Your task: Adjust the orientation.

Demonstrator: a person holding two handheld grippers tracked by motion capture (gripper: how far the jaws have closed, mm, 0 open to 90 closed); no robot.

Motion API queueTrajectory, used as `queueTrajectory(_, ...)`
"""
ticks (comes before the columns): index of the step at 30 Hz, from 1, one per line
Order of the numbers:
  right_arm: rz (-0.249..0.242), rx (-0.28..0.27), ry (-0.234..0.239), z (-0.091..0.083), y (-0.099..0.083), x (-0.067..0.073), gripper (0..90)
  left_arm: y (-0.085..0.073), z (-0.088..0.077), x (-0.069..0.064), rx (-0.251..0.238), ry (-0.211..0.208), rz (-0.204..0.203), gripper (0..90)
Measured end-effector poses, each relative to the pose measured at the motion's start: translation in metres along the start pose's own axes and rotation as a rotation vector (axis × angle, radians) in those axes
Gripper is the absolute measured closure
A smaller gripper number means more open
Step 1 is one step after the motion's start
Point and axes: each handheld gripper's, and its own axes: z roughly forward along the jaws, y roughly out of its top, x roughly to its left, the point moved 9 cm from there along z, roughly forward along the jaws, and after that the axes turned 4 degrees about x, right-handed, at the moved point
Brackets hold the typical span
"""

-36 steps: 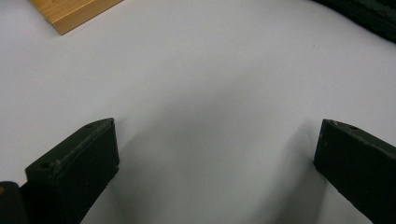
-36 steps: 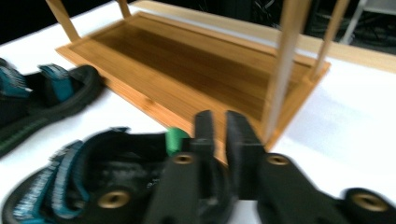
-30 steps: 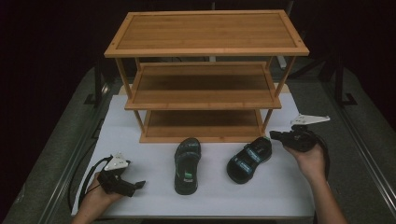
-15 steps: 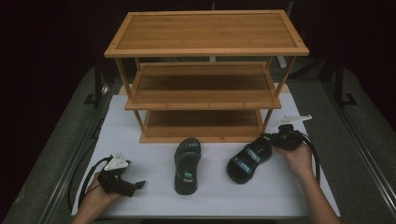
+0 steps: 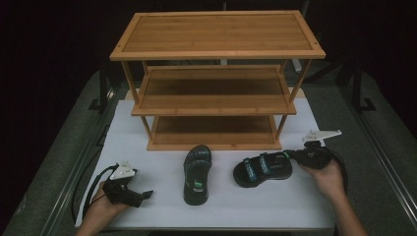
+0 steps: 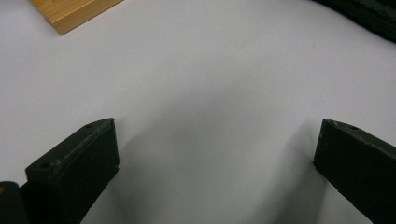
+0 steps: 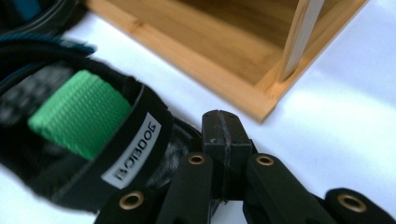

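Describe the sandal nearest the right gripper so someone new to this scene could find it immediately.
Start at the wooden three-tier rack on the white mat. Two sandals lie before its bottom shelf; take the strappy sandal lying crosswise beside the right gripper. Unlike the lengthwise sandal, it has blue-trimmed straps.

Dim, dark surroundings; bright white mat (image 5: 162,123); close-ups blurred.

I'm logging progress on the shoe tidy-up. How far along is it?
Barely begun. All three tiers of the wooden rack look bare. The right gripper, jaws shut, sits at the heel of the strapped sandal. The other sandal lies untouched; the left gripper rests open.
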Motion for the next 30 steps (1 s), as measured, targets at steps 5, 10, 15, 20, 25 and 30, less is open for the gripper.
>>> queueTrajectory(5,-0.002,0.007,0.036,-0.015,-0.019,0.014,89.8,0.000,0.000,0.000,0.003,-0.001,0.002,0.0)
queueTrajectory(10,-0.027,0.014,0.057,-0.023,-0.030,0.027,89.8,0.000,0.000,0.000,0.003,-0.001,0.002,0.0)
queueTrajectory(15,-0.051,0.019,0.088,-0.029,-0.040,0.046,89.7,0.000,0.000,0.000,0.003,-0.001,0.002,0.0)
queueTrajectory(20,-0.086,0.031,0.137,-0.031,-0.047,0.072,89.7,0.000,0.000,0.000,0.003,-0.001,0.002,0.0)
queueTrajectory(25,-0.115,0.038,0.186,-0.028,-0.048,0.089,89.7,0.000,0.000,0.000,0.003,-0.001,0.002,0.0)
queueTrajectory(30,-0.169,0.047,0.245,-0.020,-0.044,0.110,89.7,0.000,0.000,0.000,0.002,-0.002,0.000,0.0)
